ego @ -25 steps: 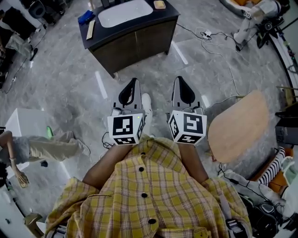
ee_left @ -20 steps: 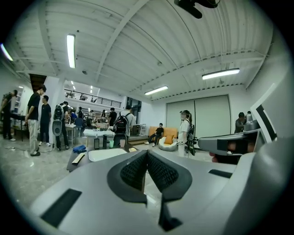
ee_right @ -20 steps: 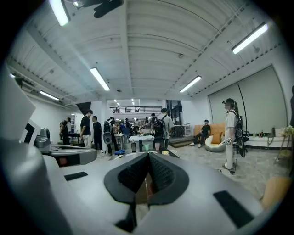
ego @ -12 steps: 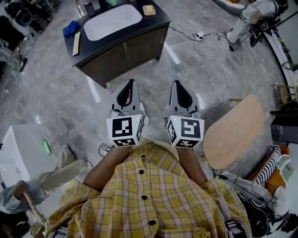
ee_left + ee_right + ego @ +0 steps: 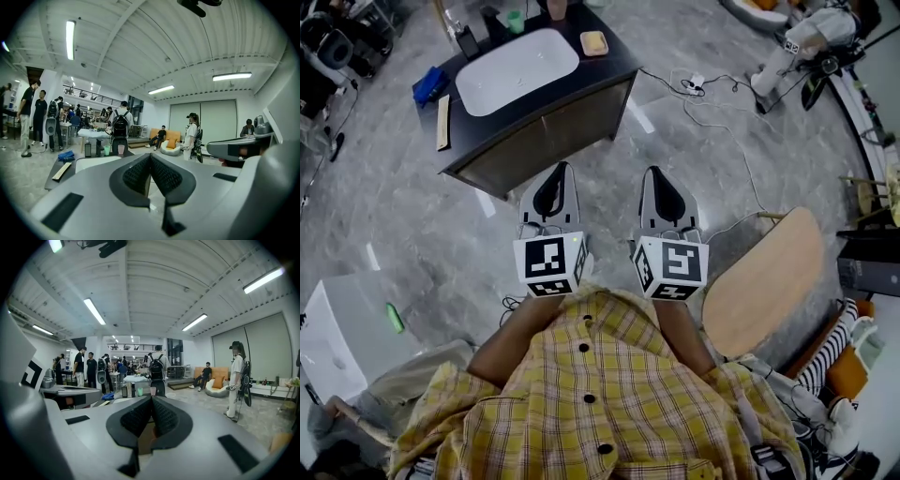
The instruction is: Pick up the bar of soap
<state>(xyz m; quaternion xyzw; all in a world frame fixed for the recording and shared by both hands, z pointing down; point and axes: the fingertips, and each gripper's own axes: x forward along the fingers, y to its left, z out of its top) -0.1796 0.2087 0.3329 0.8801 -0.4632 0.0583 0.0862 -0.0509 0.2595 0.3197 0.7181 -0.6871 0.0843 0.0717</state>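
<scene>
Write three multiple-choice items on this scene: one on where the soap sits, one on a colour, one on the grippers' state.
1. In the head view, where on the counter is the soap, relative to the basin?
A. Left of it
B. Right of it
C. Inside it

2. What colour is the cloth on the counter?
A. Red
B. White
C. Blue

3. How do the left gripper and right gripper stand?
A. Both shut, empty
B. Both shut on the soap
C. Both wide open

Answers:
1 B: the soap lies at the counter's corner to the right of the basin.
2 C: the crumpled cloth at the counter's left end is bright blue.
3 A: each gripper view shows the pads together with nothing between them, and the soap is still on the counter.
</scene>
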